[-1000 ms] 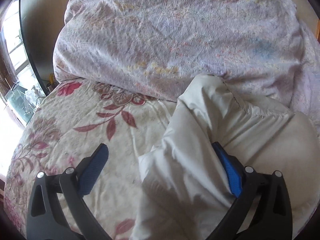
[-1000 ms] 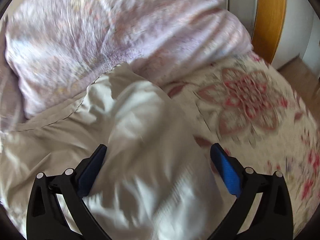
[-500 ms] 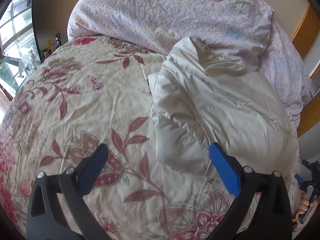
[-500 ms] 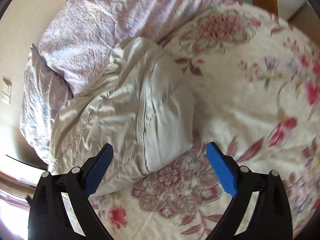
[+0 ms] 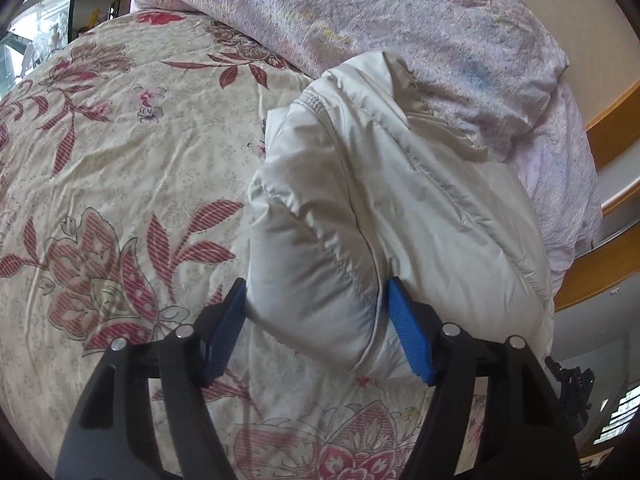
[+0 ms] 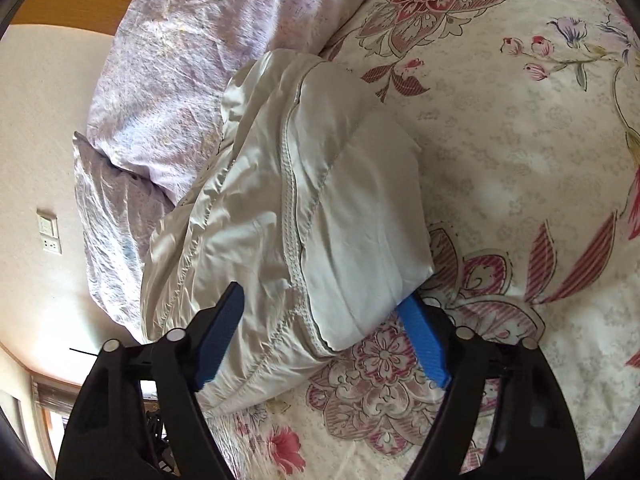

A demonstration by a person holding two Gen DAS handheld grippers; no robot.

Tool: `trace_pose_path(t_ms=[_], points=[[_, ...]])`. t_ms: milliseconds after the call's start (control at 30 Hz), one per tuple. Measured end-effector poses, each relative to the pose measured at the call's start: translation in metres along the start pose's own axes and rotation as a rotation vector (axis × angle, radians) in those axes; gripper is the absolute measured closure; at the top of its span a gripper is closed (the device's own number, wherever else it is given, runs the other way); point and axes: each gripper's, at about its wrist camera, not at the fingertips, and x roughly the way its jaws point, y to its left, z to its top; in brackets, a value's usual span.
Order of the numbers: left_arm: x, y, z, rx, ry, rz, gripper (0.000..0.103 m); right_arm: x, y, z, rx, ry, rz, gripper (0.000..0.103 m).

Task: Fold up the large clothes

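A: Start with the bed (image 5: 120, 152). Floral cover, soft and a little rumpled, so anything pressed into it will sink rather than slide

B: And the lilac duvet (image 5: 400, 32) is bunched up at the head end. The white puffer jacket (image 5: 400, 200) lies folded into a thick bundle on the cover, its far end touching that duvet

A: How would you expect the jacket to handle?

B: Light for its bulk, I'd judge. Padded, springy, with a smooth shell that looks slippery. Folds will probably puff back open unless they're pressed flat

A: Where would you take hold?

B: At the stitched seams or the zipper edge (image 6: 292, 208), where the fabric is firmer. A pinch on a bare padded panel may just squeeze air and slip off

A: The claws?

B: The left claw (image 5: 316, 312) has its blue pads either side of the near corner of the bundle, closed in against the padding. The right claw (image 6: 324, 320) straddles the other near corner with wider-set pads; whether it actually pinches, I cannot tell
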Motion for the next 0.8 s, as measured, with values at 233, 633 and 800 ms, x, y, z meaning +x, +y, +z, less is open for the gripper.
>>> trace_pose_path(t_ms=[233, 633, 800], points=[[-0.004, 0.004, 0.000, -0.089, -0.068, -0.056, 0.064, -0.005, -0.005, 0.001, -0.010, -0.054, 0.018, 0.064], [-0.032, 0.010, 0.001, -0.091, -0.120, -0.109, 0.079, -0.020, 0.013, -0.003, -0.097, -0.082, 0.040, 0.077], [-0.058, 0.028, -0.008, -0.091, -0.134, -0.099, 0.079, -0.025, 0.024, -0.021, -0.143, -0.048, 0.066, 0.078]])
